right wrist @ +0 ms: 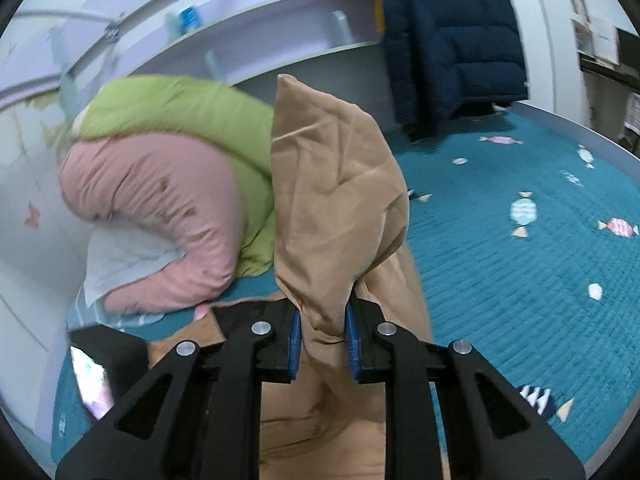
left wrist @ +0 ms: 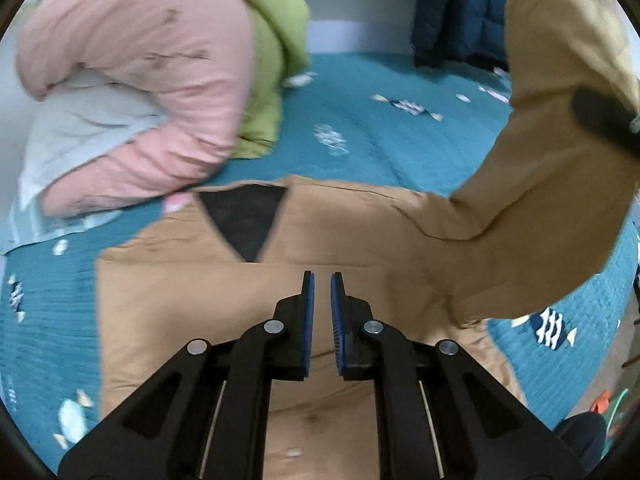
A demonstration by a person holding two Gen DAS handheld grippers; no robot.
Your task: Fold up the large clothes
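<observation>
A bunched fold of the tan garment (right wrist: 336, 208) is pinched between the blue pads of the right gripper (right wrist: 322, 338), and it is held up off the bed so the cloth stands tall in front of the lens. The left gripper (left wrist: 322, 312) is seen nearly closed with nothing between its jaws, poised over the flat part of the same garment, where a dark triangular neck opening (left wrist: 244, 216) is shown. The rest of the garment is spread on the teal quilted bedspread (right wrist: 520, 280). A fold-over is judged to be in hand: next, the lifted part would need to be carried across and laid flat. No containers are seen; pink and green bedding (left wrist: 152, 92) is piled beyond, and a navy jacket (right wrist: 452, 40) hangs behind.
</observation>
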